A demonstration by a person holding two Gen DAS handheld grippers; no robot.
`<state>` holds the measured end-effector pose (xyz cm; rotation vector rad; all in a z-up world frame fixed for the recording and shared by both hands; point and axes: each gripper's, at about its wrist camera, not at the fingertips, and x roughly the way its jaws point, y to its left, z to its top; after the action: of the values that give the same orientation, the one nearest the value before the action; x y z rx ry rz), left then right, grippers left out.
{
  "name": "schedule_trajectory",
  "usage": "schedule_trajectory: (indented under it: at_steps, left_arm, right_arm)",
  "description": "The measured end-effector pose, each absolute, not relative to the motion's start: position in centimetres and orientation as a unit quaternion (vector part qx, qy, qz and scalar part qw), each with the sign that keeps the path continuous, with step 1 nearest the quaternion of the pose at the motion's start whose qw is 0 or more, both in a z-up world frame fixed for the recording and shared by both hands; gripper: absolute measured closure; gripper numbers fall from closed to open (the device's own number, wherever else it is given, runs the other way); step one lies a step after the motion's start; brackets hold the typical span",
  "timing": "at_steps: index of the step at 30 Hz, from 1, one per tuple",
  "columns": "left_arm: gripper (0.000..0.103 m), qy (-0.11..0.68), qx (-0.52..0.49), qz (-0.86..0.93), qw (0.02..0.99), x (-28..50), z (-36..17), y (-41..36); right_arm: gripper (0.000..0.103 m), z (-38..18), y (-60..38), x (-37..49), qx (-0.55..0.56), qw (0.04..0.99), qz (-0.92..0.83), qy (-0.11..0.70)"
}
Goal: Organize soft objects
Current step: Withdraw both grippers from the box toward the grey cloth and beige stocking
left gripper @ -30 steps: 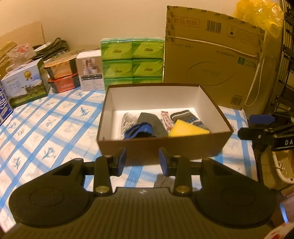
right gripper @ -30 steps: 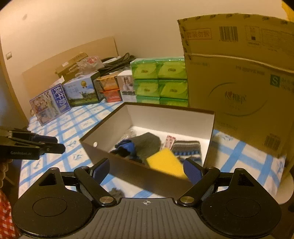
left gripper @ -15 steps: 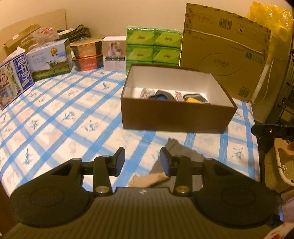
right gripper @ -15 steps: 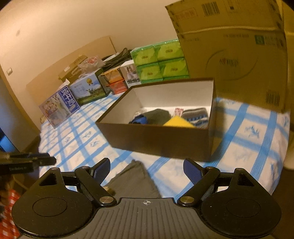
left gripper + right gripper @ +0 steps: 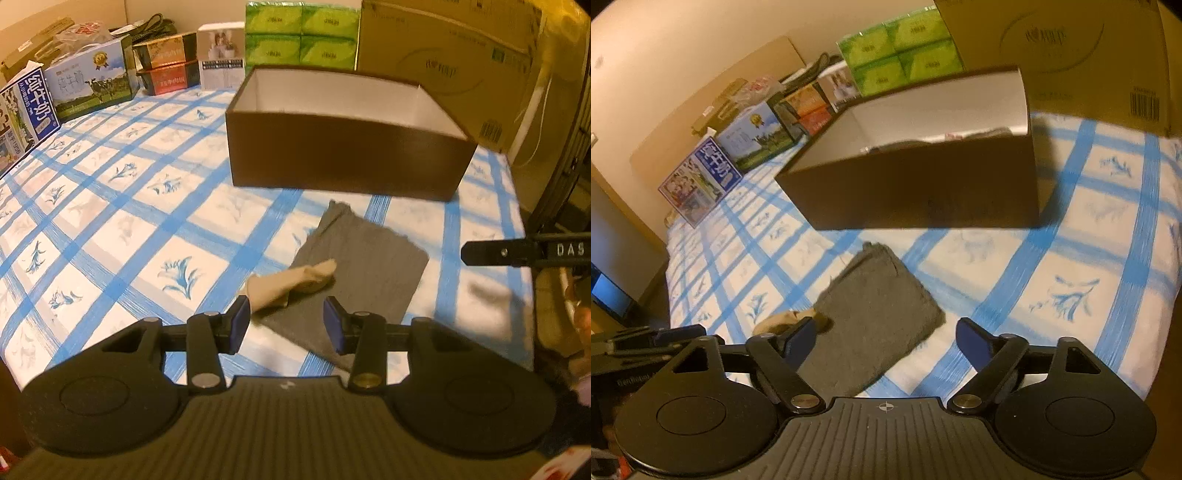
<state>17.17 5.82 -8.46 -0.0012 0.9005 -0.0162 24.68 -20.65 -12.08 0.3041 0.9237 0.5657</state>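
Our left gripper (image 5: 286, 319) and right gripper (image 5: 884, 338) are both spread, holding nothing. The flat grey folded cloth (image 5: 364, 266) looks soft and floppy; we should pinch its near edge.

one brown box (image 5: 343, 158); one grey cloth (image 5: 358, 269), one beige sock (image 5: 291, 284)

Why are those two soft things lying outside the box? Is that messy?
A bit. The grey folded cloth lies on the checked tablecloth in front of the brown box, skewed to the box, with a beige sock crumpled on its edge. Neither is in the box yet.
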Motion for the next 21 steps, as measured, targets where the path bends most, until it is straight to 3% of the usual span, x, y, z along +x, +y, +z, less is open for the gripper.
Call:
schedule_trajectory:
  at_steps: [3, 11, 21]
  left_arm:
    - [0.054, 0.437, 0.011, -0.007, 0.899, 17.7, -9.5, 5.6]
    - [0.049, 0.436, 0.040, -0.018, 0.899, 20.0, -11.6, 5.2]
    - [0.050, 0.434, 0.092, -0.045, 0.895, 22.5, -14.3, 4.6]
  right_arm:
    - [0.025, -13.1, -20.4, 24.9, 0.154, 0.840, 0.261, 0.450]
    - [0.026, -14.9, -19.7, 25.6, 0.153, 0.837, 0.243, 0.465]
    - [0.026, -16.5, -19.0, 26.5, 0.161, 0.833, 0.229, 0.478]
